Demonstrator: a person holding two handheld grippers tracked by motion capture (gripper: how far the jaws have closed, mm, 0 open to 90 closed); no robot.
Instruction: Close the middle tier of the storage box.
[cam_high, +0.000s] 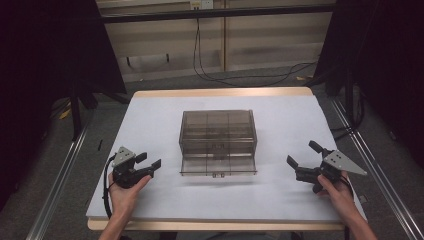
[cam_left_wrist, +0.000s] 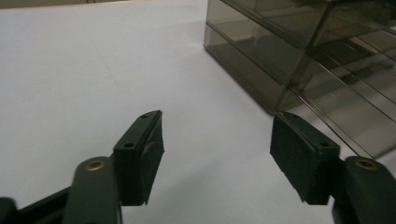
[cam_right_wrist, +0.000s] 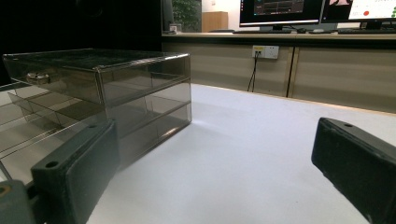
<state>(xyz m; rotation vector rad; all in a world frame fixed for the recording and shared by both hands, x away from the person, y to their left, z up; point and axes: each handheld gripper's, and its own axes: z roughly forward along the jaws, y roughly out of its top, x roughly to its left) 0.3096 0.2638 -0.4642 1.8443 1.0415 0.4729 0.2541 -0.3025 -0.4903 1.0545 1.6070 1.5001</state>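
Both the left gripper (cam_high: 150, 166) and the right gripper (cam_high: 303, 161) rest on the table (cam_high: 150, 115) with jaws spread wide and empty, the clear drawer box (cam_high: 218, 135) standing untouched between them with its bottom drawer (cam_high: 218, 167) slid out toward the person, so the handling looks barely begun

1. A table (cam_high: 150, 200) with a pale wooden edge carries a white sheet (cam_high: 150, 125) over nearly its whole top.
2. A smoky clear drawer box (cam_high: 218, 131) sits mid-table, its lowest drawer (cam_high: 218, 165) pulled out toward the near edge.
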